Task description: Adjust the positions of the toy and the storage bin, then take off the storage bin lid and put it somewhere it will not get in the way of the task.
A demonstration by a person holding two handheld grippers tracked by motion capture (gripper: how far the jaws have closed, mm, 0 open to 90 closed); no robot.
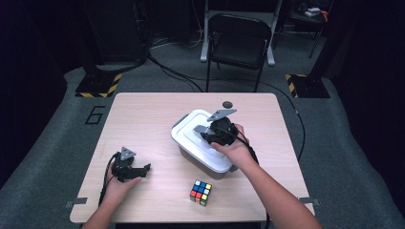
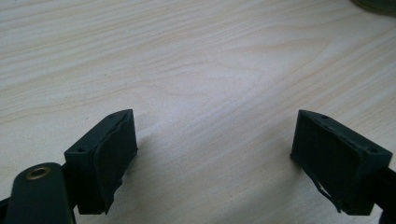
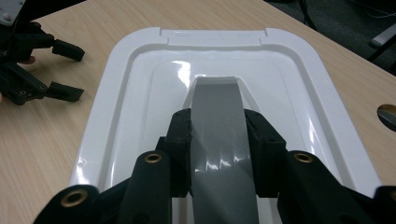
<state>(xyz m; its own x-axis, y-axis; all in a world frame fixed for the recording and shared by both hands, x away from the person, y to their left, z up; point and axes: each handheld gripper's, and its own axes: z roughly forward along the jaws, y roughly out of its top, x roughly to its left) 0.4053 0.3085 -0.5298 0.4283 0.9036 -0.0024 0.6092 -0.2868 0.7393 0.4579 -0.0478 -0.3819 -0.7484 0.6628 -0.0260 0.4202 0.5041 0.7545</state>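
The right gripper (image 3: 218, 154) is clamped on the white lid's (image 3: 140, 93) grey handle (image 3: 219, 135). Lifting straight up should free it cleanly. The left gripper (image 2: 215, 154) rests on the table (image 2: 196, 56), jaws apart.

Lab, floor cables (image 1: 172, 71), hazard-striped stand bases (image 1: 98, 86)

Light falls from overhead onto the desk (image 1: 143, 119), leaving the room around it dark. Glare streaks the white lid (image 3: 140, 93). The near jaws look soft, casting faint shadows.
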